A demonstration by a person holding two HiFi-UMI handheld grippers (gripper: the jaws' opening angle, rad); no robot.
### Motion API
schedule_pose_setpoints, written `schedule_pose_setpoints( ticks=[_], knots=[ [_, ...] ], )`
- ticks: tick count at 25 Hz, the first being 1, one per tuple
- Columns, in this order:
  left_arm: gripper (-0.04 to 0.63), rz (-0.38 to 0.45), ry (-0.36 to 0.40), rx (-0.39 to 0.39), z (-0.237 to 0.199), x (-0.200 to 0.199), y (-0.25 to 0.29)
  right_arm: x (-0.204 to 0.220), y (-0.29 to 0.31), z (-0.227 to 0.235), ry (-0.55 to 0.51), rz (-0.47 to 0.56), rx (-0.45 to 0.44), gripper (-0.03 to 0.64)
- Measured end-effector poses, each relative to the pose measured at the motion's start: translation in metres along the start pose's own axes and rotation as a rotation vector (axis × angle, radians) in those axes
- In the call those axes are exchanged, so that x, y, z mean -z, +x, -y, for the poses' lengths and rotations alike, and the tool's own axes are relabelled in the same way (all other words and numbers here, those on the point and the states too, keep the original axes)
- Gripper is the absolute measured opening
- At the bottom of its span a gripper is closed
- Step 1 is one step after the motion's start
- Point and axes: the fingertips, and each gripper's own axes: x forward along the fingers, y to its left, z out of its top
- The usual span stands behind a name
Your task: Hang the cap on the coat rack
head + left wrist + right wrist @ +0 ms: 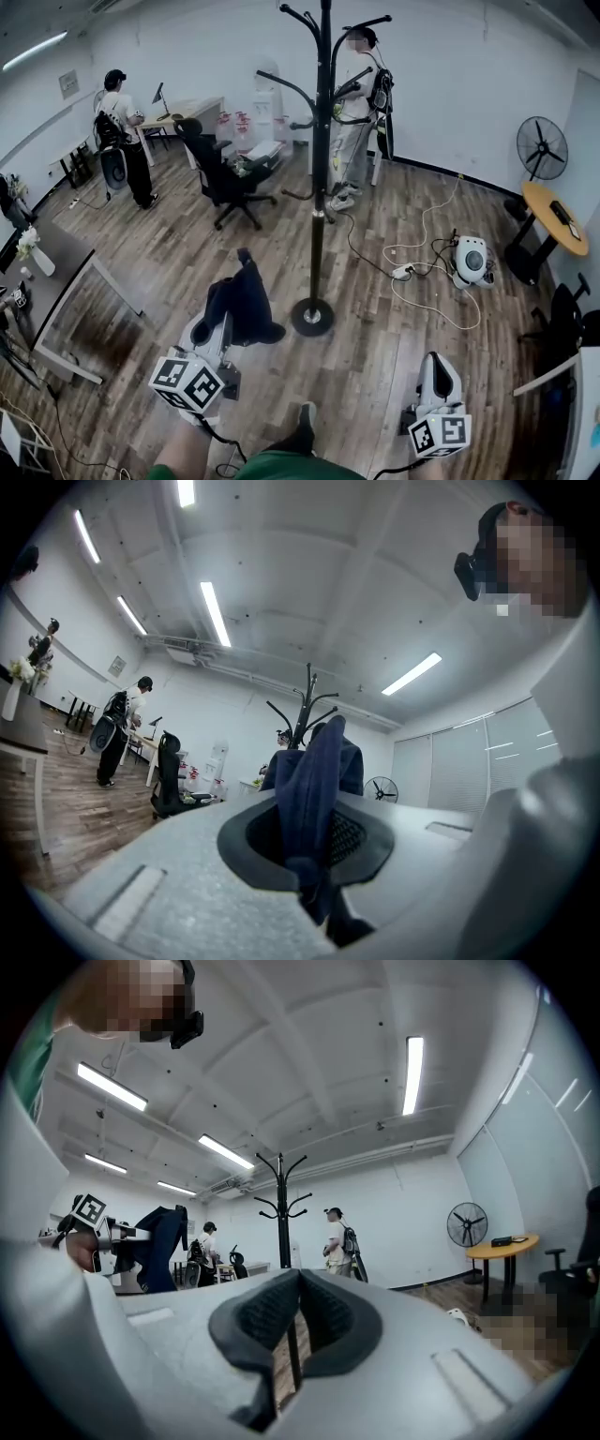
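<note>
A dark navy cap [244, 298] hangs upright from my left gripper [223, 326], which is shut on its fabric. In the left gripper view the cap [319, 775] fills the gap between the jaws of my left gripper [314, 860] and hides part of the coat rack [306, 703] behind it. The black coat rack [319, 187] stands on a round base just right of and beyond the cap. My right gripper [434, 364] is low at the right, shut with nothing in it. The right gripper view shows the right gripper [295, 1321], the rack [281, 1211] ahead and the cap [161, 1246] at left.
A black office chair [223, 176] stands behind the cap. One person [127, 141] is at the far left desk, another [356, 103] right behind the rack. A white device [470, 260] with cables lies on the floor at right, near a round table [553, 217] and a fan [542, 148].
</note>
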Motion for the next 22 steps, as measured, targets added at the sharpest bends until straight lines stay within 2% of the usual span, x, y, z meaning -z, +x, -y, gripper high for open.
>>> schedule_pose_setpoints(
  ticks=[9,22],
  knots=[
    [0.023,0.015,0.006,0.008,-0.013,0.007,0.107,-0.007,0.082,0.036,-0.028,0.000,0.032,0.003],
    [0.023,0.057,-0.017,0.022,-0.073,-0.003,0.221,-0.012,0.210,0.038,-0.080,0.001,0.036,0.003]
  ],
)
